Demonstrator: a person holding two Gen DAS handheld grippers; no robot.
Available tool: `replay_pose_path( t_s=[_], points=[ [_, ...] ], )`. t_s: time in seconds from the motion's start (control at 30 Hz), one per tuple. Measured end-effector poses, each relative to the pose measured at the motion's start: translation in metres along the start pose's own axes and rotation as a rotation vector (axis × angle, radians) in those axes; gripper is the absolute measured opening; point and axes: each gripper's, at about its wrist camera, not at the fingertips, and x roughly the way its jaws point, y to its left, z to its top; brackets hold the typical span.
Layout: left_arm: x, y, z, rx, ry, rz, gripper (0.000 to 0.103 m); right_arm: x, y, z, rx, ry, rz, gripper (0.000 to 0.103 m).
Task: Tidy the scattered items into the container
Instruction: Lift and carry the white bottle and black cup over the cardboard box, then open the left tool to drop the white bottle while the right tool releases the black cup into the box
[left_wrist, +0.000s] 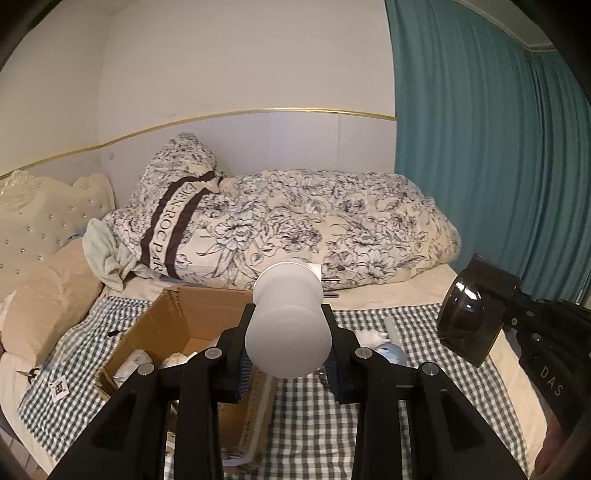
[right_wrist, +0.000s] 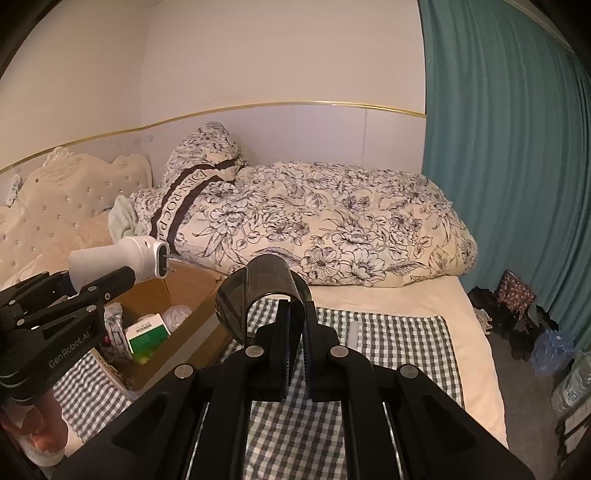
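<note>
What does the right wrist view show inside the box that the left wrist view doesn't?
Right wrist only: a green-and-white carton in the cardboard box, and clutter on the floor beside the bed.
Left wrist only: a light blue item on the checked cloth.
Both: the white device in the left claw, the dark curved cover in the right claw.

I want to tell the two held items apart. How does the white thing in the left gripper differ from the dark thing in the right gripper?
The white device is opaque, solid and rounded, with metal pins at its far end; the dark cap is see-through, smoky and hollow. The left gripper grips the white device around its body, jaws partly apart; the right gripper, nearly shut, pinches only the dark cap's thin wall. Both are held above the checked cloth.
</note>
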Motion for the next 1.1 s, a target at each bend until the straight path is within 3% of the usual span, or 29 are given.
replay_pose_path(
  t_s=[0.23, 0.33, 0.4, 0.5, 0.87, 1.1],
  points=[
    [0.000, 0.026, -0.001, -0.011, -0.001, 0.043, 0.031, 0.008, 0.026, 0.008, -0.020, -0.002, 0.029, 0.005],
    [-0.001, 0.037, -0.001, -0.015, 0.001, 0.061, 0.019, 0.013, 0.037, 0.011, -0.028, -0.003, 0.045, 0.005],
    [-0.001, 0.044, 0.000, -0.024, -0.001, 0.068, 0.019, 0.016, 0.043, 0.013, -0.036, -0.003, 0.054, 0.005],
    [0.003, 0.056, 0.001, -0.031, 0.003, 0.075, 0.011, 0.022, 0.054, 0.015, -0.045, 0.000, 0.068, 0.005],
    [0.017, 0.105, 0.000, -0.132, 0.029, 0.104, 0.010, 0.046, 0.078, 0.016, -0.067, 0.027, 0.112, 0.006],
    [0.025, 0.116, -0.005, -0.125, 0.047, 0.140, 0.010, 0.067, 0.096, 0.013, -0.084, 0.052, 0.148, 0.006]
  ],
)
